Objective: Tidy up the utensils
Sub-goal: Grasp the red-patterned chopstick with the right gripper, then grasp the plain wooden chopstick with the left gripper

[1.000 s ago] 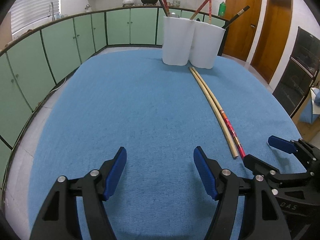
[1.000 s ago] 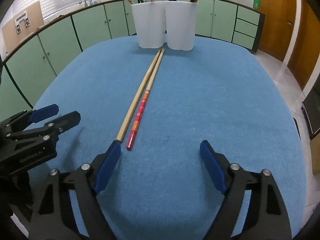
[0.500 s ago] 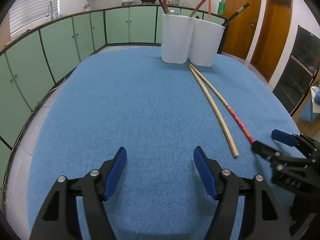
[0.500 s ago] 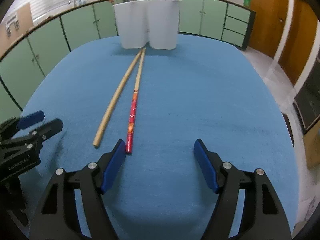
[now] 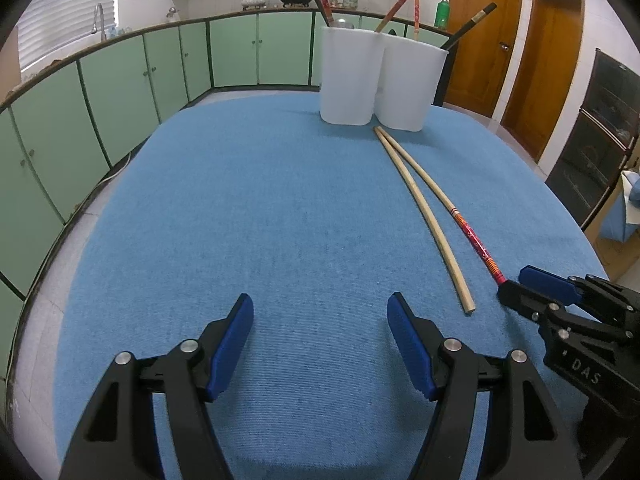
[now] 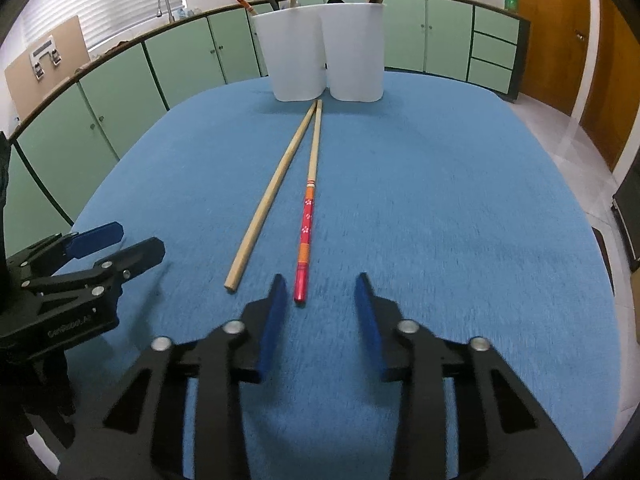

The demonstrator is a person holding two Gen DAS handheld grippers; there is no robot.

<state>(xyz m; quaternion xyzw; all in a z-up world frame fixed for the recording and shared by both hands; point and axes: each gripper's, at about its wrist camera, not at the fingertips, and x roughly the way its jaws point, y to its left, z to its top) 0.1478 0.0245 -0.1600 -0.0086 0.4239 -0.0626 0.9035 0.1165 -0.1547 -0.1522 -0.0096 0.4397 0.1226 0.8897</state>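
So the whole thing hinges on the red patterned chopstick (image 6: pixel 306 236) and the right gripper (image 6: pixel 320 296). In the right wrist view the chopstick runs almost straight up the middle of the frame, thin end by the white holder cups (image 6: pixel 320 52) at the top, red butt end at lower centre, poking just into the gap between the jaws and hugging the left-hand one. The jaws have just been closing, but the pads aren't pinching it yet: there's a clear gap on the right side, so nothing is held. Long axis lines up with the gripper's pointing direction, so I'd guess it gets clamped at the very end.

The plain bamboo chopstick (image 6: pixel 272 196) lies just left of it on the blue tabletop (image 6: pixel 460 200), splayed away.

The left gripper (image 5: pixel 320 322) is wide open over bare cloth, farther from both sticks, holding nothing.
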